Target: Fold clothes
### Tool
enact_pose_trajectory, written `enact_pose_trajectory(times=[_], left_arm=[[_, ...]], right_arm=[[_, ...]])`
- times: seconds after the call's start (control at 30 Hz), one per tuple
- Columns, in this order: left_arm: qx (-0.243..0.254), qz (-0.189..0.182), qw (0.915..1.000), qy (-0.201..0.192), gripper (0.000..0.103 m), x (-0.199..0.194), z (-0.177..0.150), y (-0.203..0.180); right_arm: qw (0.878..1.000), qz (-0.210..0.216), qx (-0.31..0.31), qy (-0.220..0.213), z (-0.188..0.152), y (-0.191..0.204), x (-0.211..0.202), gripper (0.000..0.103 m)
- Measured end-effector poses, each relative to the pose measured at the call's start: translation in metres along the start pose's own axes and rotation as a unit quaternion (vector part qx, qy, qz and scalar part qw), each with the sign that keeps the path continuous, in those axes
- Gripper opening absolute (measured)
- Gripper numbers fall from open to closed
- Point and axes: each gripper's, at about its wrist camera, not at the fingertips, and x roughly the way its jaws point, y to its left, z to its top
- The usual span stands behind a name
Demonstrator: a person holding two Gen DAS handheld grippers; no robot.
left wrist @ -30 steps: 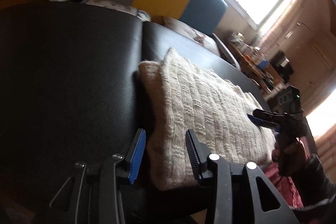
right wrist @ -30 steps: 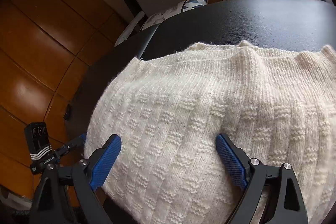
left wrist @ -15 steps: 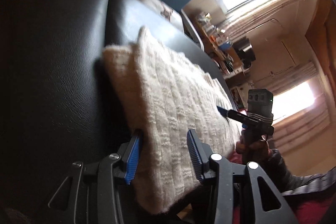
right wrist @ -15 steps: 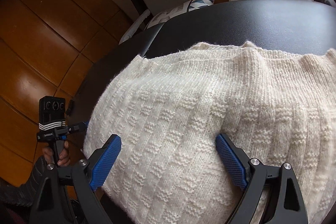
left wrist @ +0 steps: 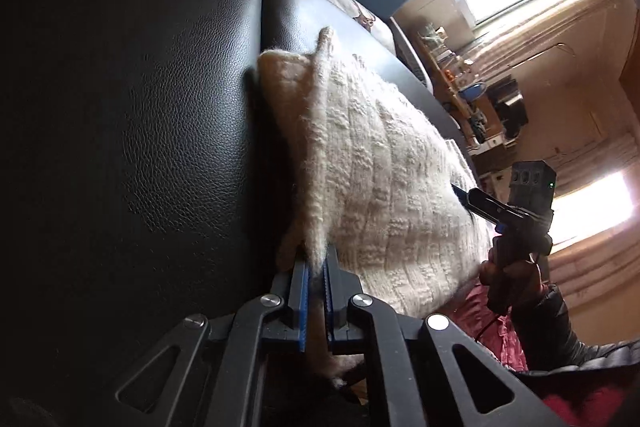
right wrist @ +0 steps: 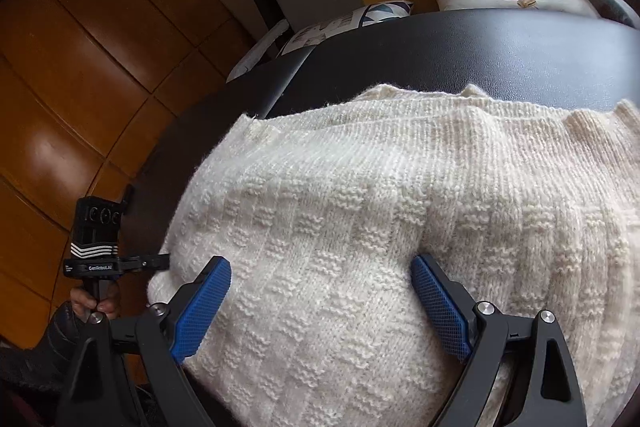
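Garment: cream cable-knit wool sweater [right wrist: 380,227], already doubled into a thick pad, lying on the black leather cushion top [left wrist: 140,107], with its near edge hanging over the cushion's front.
Left gripper [left wrist: 316,267]: its jaws have just been closing and are now clamped together on the sweater's near left edge, wool pinched between the 2 blue pads.
Right gripper [right wrist: 320,299]: jaws wide apart, straddling the knit near its near right edge; the pads do not seem to press the wool.
Step in hand: probably taking both near corners for the next fold.
Doing it well: close the right gripper on all layers at once, level with the left one; lift both together so the edge stays straight, then carry it toward the far hem.
Risk: thick knit may slip from the pads or sag between the 2 grips.
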Motion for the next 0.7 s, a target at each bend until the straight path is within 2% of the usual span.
enact_pose_trajectory(times=[0.03,0.1,0.2,0.27,0.43,0.57,0.63,0.67,0.7], left_arm=[[-0.003,-0.008,1.0,-0.001,0.007,-0.001,0.001,-0.002],[-0.021,-0.015,0.9991,-0.033,0.019,-0.011,0.009,-0.004],[-0.03,-0.035,0.9954,-0.085,0.023,-0.028,0.023,-0.013],[-0.003,-0.047,0.9945,-0.094,0.023,-0.024,0.038,-0.034],[0.101,-0.034,0.9933,-0.044,0.023,0.027,0.07,-0.102],[0.149,-0.015,0.9887,0.006,0.023,0.071,0.082,-0.123],[0.139,0.052,0.9888,0.016,0.023,0.09,0.085,-0.111],[0.133,0.085,0.9872,0.021,0.011,0.099,0.086,-0.105],[0.108,0.077,0.9911,0.012,0.007,0.1,0.089,-0.093]], right_arm=[[1.0,0.001,0.0,-0.002,0.0,-0.001,0.0,0.093],[1.0,0.001,0.0,-0.004,0.0,-0.001,0.0,0.093],[1.0,-0.002,0.003,-0.002,0.001,0.0,-0.001,0.093],[1.0,-0.003,0.005,0.004,0.003,0.002,-0.003,0.093],[1.0,-0.012,0.003,-0.002,0.009,0.005,-0.02,0.093],[0.999,-0.038,-0.009,0.003,0.013,-0.003,-0.025,0.093],[0.998,-0.056,-0.011,0.004,0.014,-0.011,-0.024,0.093],[0.998,-0.066,-0.011,0.004,0.015,-0.016,-0.023,0.093],[0.997,-0.076,-0.011,0.004,0.015,-0.02,-0.023,0.093]])
